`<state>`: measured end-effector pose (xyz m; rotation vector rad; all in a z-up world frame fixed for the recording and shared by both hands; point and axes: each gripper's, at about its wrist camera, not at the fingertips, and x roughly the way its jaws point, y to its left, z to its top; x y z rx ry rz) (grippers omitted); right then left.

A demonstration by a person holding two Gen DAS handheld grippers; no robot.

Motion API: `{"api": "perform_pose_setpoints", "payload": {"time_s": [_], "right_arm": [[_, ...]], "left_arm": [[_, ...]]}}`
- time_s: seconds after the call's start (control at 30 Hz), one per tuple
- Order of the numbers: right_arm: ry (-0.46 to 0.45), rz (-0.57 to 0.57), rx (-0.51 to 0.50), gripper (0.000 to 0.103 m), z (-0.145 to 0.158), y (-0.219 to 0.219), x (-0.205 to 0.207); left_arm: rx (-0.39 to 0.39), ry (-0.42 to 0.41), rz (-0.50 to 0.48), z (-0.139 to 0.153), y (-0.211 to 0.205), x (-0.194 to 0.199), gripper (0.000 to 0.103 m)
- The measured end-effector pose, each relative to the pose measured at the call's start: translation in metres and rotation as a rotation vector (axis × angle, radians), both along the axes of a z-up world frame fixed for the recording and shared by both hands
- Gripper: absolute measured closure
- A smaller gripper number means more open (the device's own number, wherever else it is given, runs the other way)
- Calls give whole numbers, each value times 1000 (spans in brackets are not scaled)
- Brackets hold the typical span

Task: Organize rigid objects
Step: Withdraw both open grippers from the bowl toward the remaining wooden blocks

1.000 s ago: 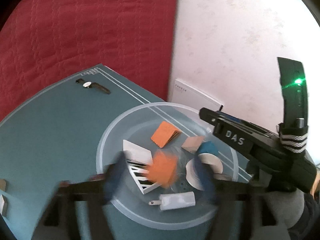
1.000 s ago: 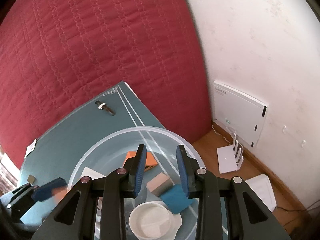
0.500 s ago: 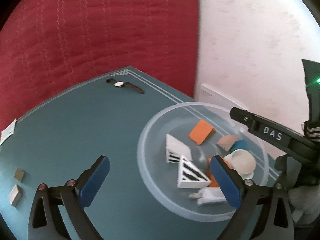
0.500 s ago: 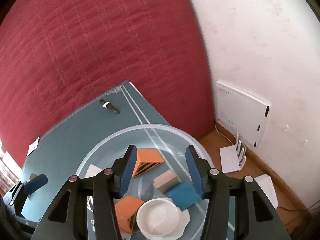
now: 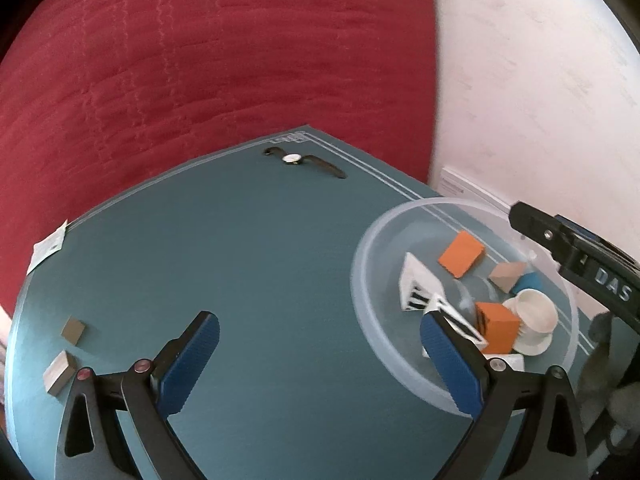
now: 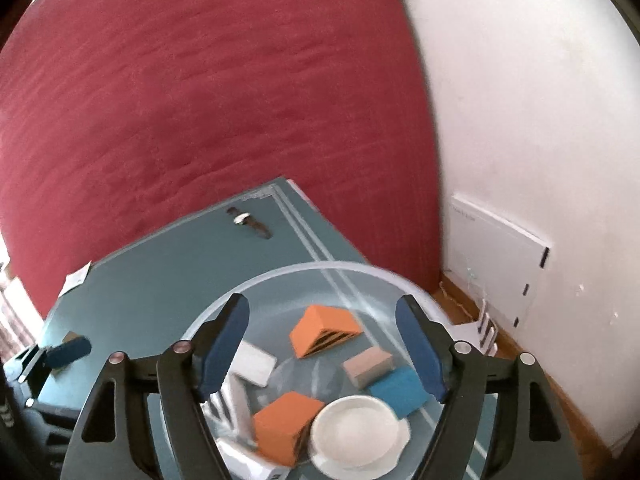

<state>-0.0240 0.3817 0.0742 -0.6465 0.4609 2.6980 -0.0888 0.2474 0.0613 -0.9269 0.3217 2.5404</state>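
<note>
A clear plastic bowl (image 5: 384,364) (image 6: 280,276) on the teal table holds two orange blocks (image 5: 460,254) (image 6: 324,328), white striped blocks (image 5: 416,280), a tan block (image 6: 368,364), a blue block (image 6: 400,390) and a white cup on a saucer (image 5: 534,314) (image 6: 356,432). My left gripper (image 5: 316,356) is open and empty above the table, left of the bowl. My right gripper (image 6: 324,352) is open and empty above the bowl. Two small tan blocks (image 5: 60,370) lie at the table's left edge.
A wristwatch (image 5: 298,158) (image 6: 248,222) lies near the table's far corner. A paper slip (image 5: 48,246) sits at the left edge. A red quilted cover (image 5: 200,60) rises behind the table. A white wall panel (image 6: 496,264) and a router stand on the floor at right.
My left gripper let an orange block go into the bowl, opened wide and moved left over the table. My right gripper opened wider above the bowl.
</note>
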Motion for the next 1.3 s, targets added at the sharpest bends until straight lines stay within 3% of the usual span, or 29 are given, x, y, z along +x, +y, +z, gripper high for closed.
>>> {"api": "perform_pose_setpoints", "payload": {"time_s": [0.53, 0.8, 0.93, 1.1, 1.3], "right_arm": [[-67, 110, 42, 26, -5, -57, -3], [-59, 189, 146, 26, -1, -108, -4], [-72, 256, 141, 26, -4, -131, -9], [-84, 315, 123, 26, -6, -147, -11], [-115, 360, 97, 26, -11, -158, -20]], "left_arm": [[-22, -52, 186, -22, -69, -27, 1], [27, -89, 358, -24, -127, -45, 1], [36, -92, 458, -24, -155, -52, 1], [-29, -73, 641, -28, -192, -60, 1], [34, -143, 733, -36, -232, -70, 1]]}}
